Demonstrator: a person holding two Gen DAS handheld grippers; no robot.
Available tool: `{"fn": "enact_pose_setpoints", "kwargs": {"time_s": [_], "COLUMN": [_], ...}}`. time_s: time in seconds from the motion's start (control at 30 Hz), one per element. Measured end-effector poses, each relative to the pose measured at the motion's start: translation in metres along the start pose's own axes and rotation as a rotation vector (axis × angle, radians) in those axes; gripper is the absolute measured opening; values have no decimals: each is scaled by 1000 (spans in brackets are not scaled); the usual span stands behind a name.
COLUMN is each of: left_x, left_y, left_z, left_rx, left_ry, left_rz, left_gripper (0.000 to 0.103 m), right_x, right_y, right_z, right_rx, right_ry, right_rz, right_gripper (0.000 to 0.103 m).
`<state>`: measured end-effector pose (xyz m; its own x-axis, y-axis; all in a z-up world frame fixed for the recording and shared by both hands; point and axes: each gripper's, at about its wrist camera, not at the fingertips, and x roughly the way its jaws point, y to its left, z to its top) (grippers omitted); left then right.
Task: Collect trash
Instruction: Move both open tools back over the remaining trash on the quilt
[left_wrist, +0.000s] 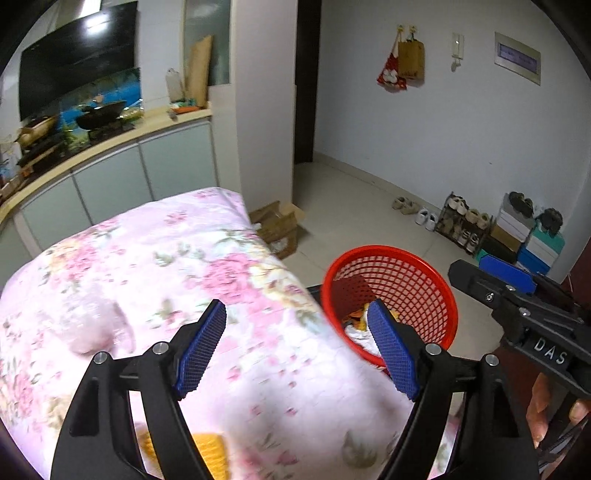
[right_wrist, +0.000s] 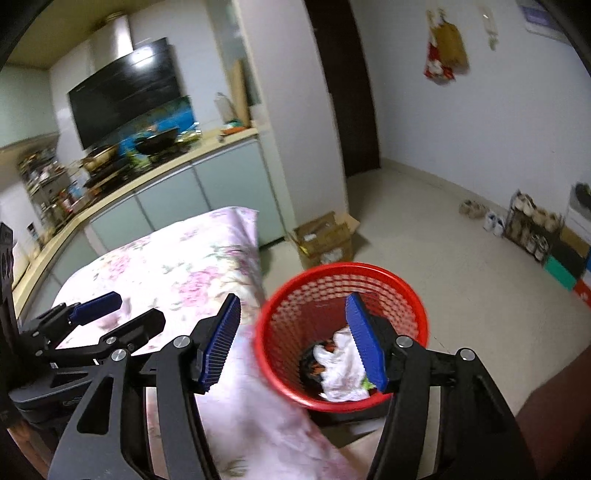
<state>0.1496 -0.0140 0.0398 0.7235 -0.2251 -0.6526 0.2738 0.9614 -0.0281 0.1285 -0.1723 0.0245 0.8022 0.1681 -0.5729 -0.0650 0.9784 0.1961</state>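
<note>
A red mesh waste basket (left_wrist: 413, 280) (right_wrist: 295, 295) stands on the floor beside a table with a pink floral cloth (left_wrist: 166, 266) (right_wrist: 177, 269). Crumpled white paper (right_wrist: 341, 369) and orange scraps (left_wrist: 356, 319) lie inside it. My left gripper (left_wrist: 297, 347) hovers open over the cloth's right edge with nothing between its blue pads. My right gripper (right_wrist: 293, 339) is open too, above the gap between table and basket, holding nothing. In the left wrist view the right gripper (left_wrist: 517, 295) shows at the right edge. An orange-yellow item (left_wrist: 210, 448) lies on the cloth below the left gripper, blurred.
A kitchen counter (left_wrist: 110, 147) with a wok and range hood runs behind the table. An open cardboard box (left_wrist: 279, 225) (right_wrist: 325, 236) sits on the floor past the table's corner. Shoes and a shoe rack (left_wrist: 461, 225) line the right wall. A person's fingers (left_wrist: 539, 406) grip the right tool.
</note>
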Motion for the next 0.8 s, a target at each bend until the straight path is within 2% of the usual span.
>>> {"fn": "enact_pose_setpoints", "kwargs": {"time_s": [0.2,0.4,0.53,0.6,0.8], "left_x": [-28,-50,-69,-79,-97], "left_y": [39,93,147,174,216], "left_z": [-13,-35,-50,-55,-73], "left_rx": [-45,-110,-168,-217,-293], "left_ry": [-13,-10,-7,-1,3], "left_rz": [62,165,275,306,349], "left_gripper": [79,80,81,82,83], "right_x": [3,5,4,6,9], "right_y": [36,67,81,86,102], "right_z": [-4,-4,-5,-5,-11], "right_rx": [-59,-103,-127,-132,-146], "right_ry": [20,33,35,44,61], "right_rz": [58,100,117,123,147], "right_gripper": [62,62,63,63,63]}}
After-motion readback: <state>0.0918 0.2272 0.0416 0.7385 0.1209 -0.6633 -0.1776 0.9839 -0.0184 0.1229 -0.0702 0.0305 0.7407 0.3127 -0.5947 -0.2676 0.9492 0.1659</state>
